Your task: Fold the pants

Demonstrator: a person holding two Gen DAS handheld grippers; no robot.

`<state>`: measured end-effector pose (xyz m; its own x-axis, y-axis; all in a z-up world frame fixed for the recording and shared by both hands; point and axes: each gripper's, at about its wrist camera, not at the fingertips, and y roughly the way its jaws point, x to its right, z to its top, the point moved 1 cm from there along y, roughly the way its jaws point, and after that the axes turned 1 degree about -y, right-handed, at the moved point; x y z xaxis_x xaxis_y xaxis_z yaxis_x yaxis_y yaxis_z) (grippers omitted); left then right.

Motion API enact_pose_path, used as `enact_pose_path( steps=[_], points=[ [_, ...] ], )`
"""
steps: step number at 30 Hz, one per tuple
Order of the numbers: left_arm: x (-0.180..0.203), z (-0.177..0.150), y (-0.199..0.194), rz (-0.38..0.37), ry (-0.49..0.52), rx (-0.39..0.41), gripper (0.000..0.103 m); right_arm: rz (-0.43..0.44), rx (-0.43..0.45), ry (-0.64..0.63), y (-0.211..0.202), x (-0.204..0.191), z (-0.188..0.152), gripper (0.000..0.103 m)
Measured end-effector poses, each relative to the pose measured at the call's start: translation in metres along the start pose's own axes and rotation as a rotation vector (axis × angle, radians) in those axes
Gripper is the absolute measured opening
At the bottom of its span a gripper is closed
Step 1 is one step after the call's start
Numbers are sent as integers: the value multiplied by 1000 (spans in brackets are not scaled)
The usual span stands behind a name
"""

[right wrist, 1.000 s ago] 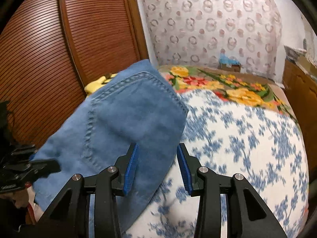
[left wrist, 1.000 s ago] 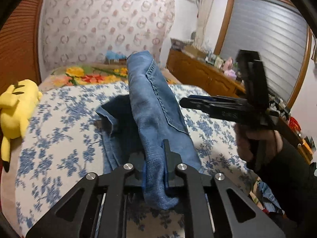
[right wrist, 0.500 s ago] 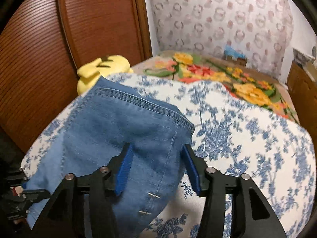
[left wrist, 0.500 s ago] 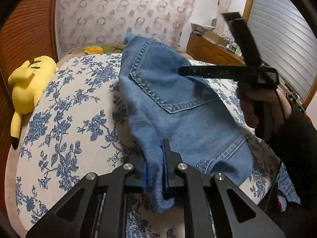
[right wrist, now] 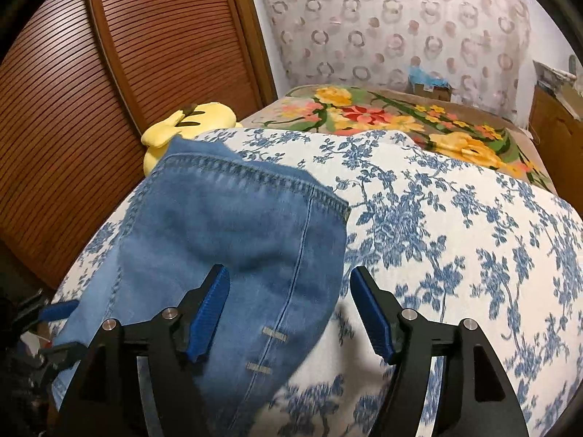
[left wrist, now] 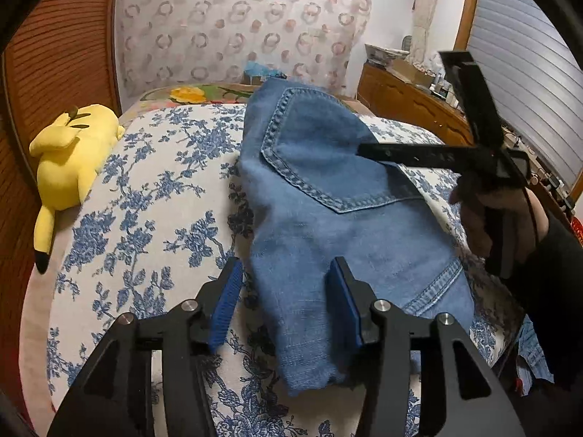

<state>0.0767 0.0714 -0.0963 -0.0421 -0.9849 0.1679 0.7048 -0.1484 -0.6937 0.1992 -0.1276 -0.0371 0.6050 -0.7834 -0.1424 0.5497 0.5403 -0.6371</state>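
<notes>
Across the near edge of the bed (left wrist: pixel 153 196): folded pants (left wrist: pixel 328 211), long axis running from that edge away toward the far end, back pocket up. Lower hem hidden behind the left gripper (left wrist: pixel 288 309); layers beneath not visible. Jaws just opened, standing apart either side of the denim, gripping nothing. Right gripper (right wrist: pixel 291 313) likewise just widened, jaws clear of the cloth, one over denim, one over the sheet. Beside the left edge, yellow plush toy (left wrist: pixel 69 156), partly cut off.

text: none legible | labels: none | brands: none | numbers: none | signs: none
</notes>
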Motion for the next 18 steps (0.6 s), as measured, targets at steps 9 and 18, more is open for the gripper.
enact_pose_path(
  steps=[9, 18],
  points=[
    [6, 11, -6, 8, 24, 26, 51, 83, -30, 38, -19, -1, -17, 71],
    [10, 9, -1, 11, 29, 17, 51, 130, -48, 64, -14, -3, -21, 71]
  ],
)
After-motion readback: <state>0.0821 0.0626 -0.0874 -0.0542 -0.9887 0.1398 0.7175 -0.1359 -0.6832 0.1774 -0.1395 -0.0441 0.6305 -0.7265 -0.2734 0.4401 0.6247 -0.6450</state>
